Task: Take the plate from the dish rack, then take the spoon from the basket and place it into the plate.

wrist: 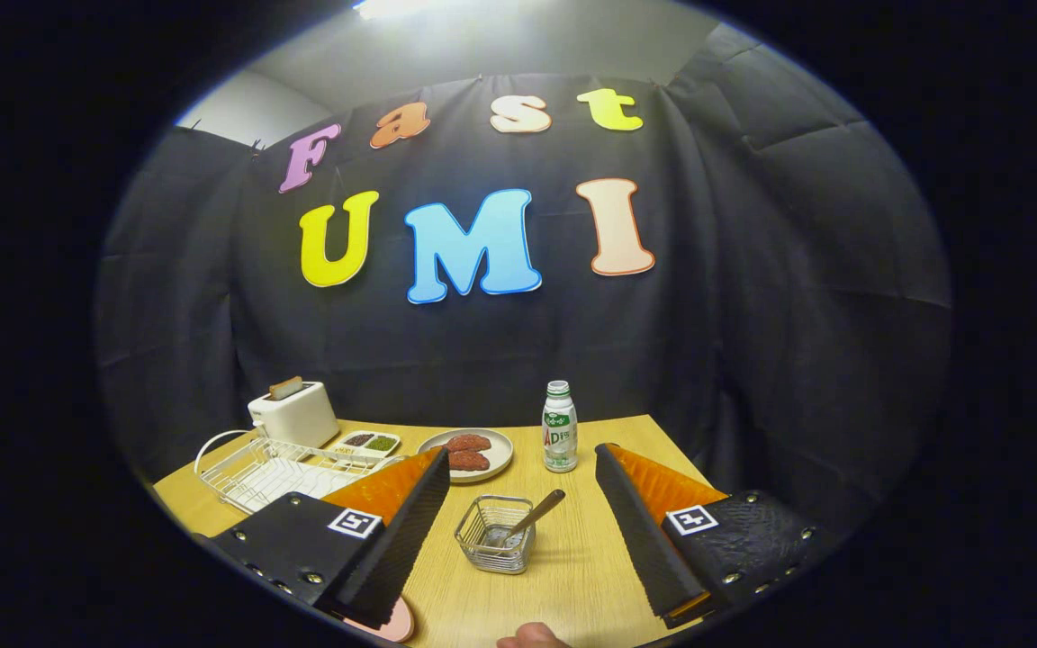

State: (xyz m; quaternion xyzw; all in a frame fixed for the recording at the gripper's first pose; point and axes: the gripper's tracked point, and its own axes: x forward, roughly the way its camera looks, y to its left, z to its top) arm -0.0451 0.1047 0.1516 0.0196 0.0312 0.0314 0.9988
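Gripper (518,490) fingers wide apart, holding nothing. Wire basket (494,535) between them on the wooden table (572,576), spoon (532,517) leaning inside. White dish rack (271,468) far left. Pink plate (390,623) near, under left finger.

Wooden table (586,576): basket (494,534), rack (271,472), bottle (559,427).

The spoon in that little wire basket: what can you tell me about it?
The spoon looks wooden or brown-handled, with a rounded handle end. It leans tilted in a small square wire basket on the wooden table, bowl end down inside, handle sticking up over the rim toward the bottle. It sits between the open gripper fingers, which do not touch it.
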